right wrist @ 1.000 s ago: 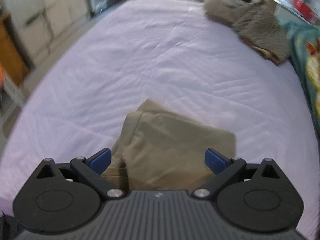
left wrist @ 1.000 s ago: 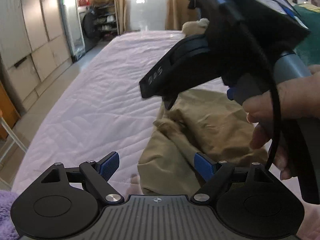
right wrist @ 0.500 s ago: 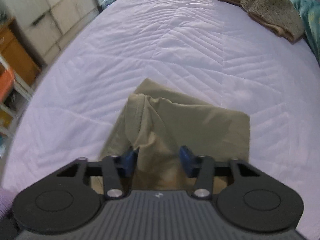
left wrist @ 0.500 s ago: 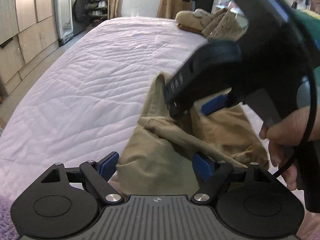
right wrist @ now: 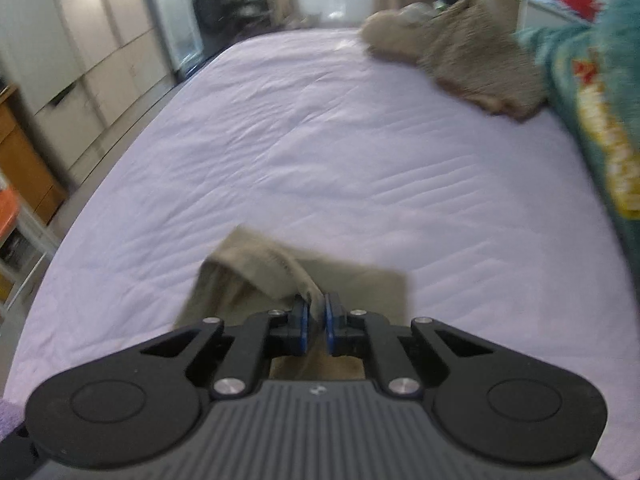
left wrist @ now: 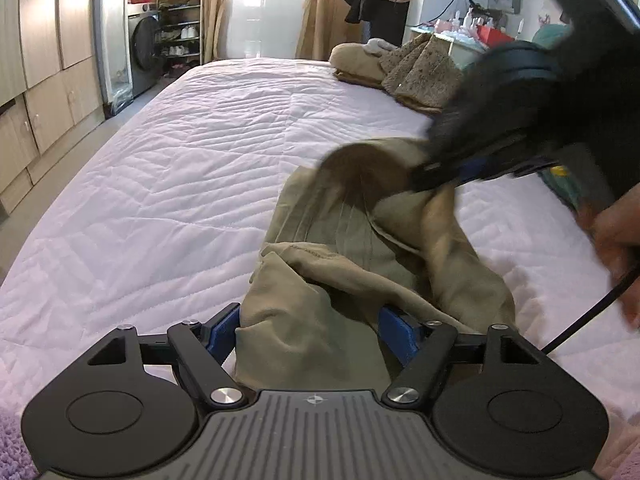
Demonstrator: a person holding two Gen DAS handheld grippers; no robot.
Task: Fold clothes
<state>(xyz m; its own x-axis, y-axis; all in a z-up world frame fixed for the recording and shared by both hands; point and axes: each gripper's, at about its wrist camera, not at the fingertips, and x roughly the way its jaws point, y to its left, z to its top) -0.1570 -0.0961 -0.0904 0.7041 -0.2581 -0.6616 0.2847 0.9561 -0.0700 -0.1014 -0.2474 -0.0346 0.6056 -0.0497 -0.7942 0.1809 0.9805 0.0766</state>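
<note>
Here the khaki garment (left wrist: 360, 264) lies rumpled on the near part of the lilac quilted bed (left wrist: 180, 168), one edge lifted off it. The right gripper (right wrist: 316, 322) has its blue pads clenched on that raised edge, while the left gripper (left wrist: 310, 330) stands spread wide, with a bunched fold between its fingers but not pinched. By my reading a fold is being drawn over; the next move calls for the left fingers to close on the near cloth, keeping the layers square. More clothes (left wrist: 400, 68) sit piled at the far corner.
</note>
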